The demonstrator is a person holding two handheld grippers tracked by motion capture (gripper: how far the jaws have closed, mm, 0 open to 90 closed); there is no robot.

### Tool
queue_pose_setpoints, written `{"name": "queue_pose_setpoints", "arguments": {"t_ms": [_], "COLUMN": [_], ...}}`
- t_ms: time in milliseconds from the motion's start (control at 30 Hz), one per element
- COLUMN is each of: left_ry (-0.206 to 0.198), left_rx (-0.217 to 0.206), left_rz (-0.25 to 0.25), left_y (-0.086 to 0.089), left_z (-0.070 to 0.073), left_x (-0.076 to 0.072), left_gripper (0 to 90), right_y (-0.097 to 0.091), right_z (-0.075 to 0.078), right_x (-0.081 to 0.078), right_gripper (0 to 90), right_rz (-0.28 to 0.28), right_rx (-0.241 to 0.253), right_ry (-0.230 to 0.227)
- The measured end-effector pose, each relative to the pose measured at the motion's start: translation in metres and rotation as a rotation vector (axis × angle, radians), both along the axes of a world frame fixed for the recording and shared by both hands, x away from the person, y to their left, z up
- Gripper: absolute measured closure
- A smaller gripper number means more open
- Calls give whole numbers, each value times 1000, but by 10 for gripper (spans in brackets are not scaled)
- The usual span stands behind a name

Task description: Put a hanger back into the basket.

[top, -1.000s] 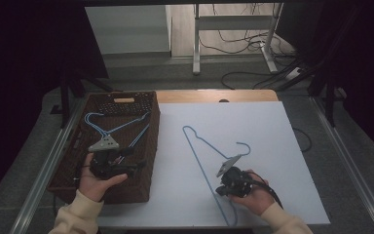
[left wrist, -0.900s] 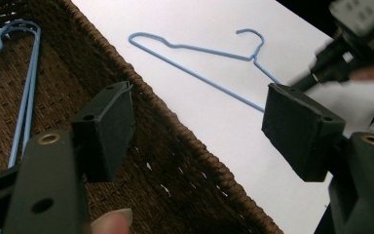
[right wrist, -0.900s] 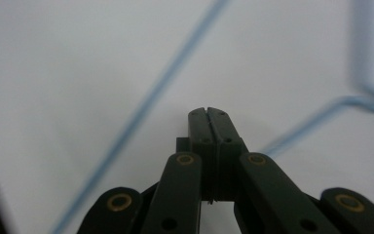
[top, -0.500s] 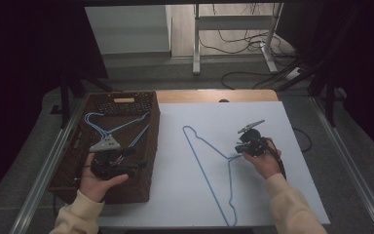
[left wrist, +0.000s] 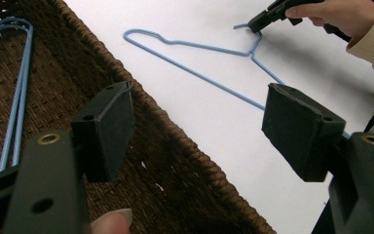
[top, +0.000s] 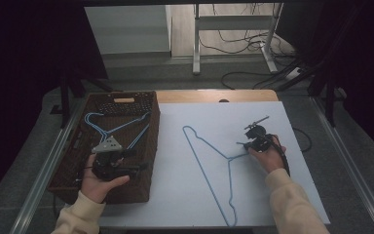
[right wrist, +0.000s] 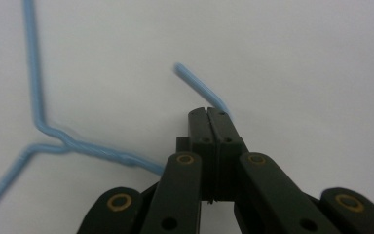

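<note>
Over the last second I had moved the right gripper point(top: 250, 142) from the near edge to mid-table, jaws pinched on the hook of the blue hanger point(top: 209, 163), swinging it round (probably repositioning it), while the left gripper point(left wrist: 199, 131) hung spread wide over the wicker basket point(top: 148, 146).

A white sheet point(top: 302, 195) covered most of the desk, leaving a strip of bare wood point(top: 199, 96) along the far edge, with a small dark spot point(top: 223, 101) on that strip. Grey floor point(top: 355, 141) lay off the desk's left and right edges, where a metal rail point(top: 46, 168) ran along the left edge and another point(top: 353, 170) along the right. Beyond the far edge stood a pale metal frame point(top: 195, 44) with loose cables point(top: 246, 75) on the floor around it. A dark curtain point(top: 24, 68) hung beyond the far-left corner.
</note>
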State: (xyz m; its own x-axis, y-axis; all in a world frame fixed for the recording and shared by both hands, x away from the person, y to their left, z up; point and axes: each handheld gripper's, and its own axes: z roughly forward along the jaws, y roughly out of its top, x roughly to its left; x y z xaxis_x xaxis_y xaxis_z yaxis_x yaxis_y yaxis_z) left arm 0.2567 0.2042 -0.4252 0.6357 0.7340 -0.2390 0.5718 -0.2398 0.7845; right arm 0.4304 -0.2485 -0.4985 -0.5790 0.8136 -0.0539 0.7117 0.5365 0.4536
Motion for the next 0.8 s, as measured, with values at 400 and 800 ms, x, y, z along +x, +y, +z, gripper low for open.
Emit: {"name": "queue_pose_setpoints", "arguments": {"t_ms": [400,800], "left_ry": [-2,-7], "left_rx": [-3,-5], "left_rz": [0,-3], "left_y": [0,0], "left_z": [1,2], "left_x": [0,0], "left_gripper": [276,276], "right_y": [-26,-49], "right_z": [4,7], "right_x": [-28,-70], "right_gripper": [898,898], "right_rz": [-56,-69], "right_rx": [-59,-7], "right_ry": [30,102]}}
